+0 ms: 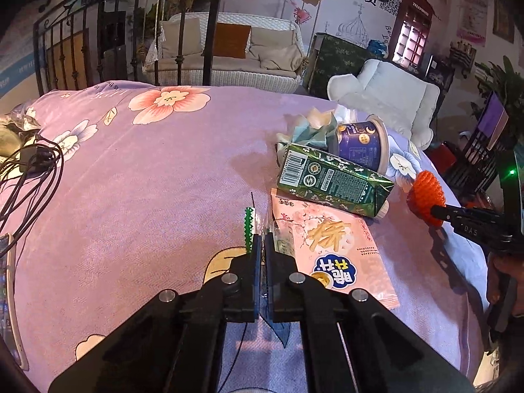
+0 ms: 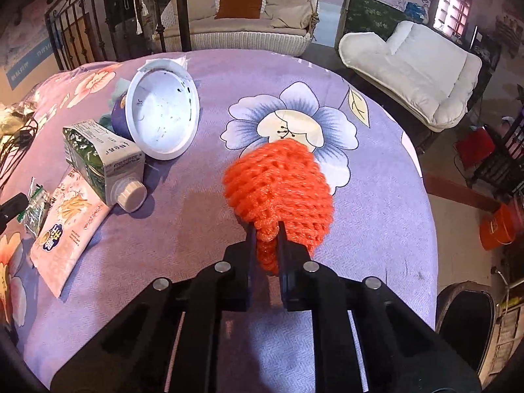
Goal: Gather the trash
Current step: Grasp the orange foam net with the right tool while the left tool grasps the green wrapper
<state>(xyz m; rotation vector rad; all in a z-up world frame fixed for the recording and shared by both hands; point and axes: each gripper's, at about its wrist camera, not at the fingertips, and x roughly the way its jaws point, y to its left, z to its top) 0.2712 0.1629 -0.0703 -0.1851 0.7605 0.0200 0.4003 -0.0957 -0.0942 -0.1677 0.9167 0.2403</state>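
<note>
1. Gripping is already established on both sides: the right gripper [image 2: 266, 229] is clamped on the tail of an orange foam net [image 2: 278, 180], and the left gripper [image 1: 262, 240] is closed on a small clear wrapper with a green serrated edge [image 1: 249, 229]

2. The foam net is held lifted above the floral cloth [image 2: 196, 245]; because only its tail is pinched, it should be carried level and without jerks, as it is judged likely to slip

3. The wrapper is thin and limp; the squeeze should be kept firm, since little material lies between the fingers

4. Remaining trash is left on the cloth: a pink snack packet [image 1: 334, 249], a green carton [image 1: 330, 180] lying partly on it, a purple cup [image 1: 363, 144] tipped on its side, and crumpled paper [image 1: 311, 127] behind

5. No bin is identified with certainty; an orange bucket [image 2: 501, 226] stands on the floor at the right and may serve

6. Cables [image 1: 32, 167] at the left should be avoided
</note>
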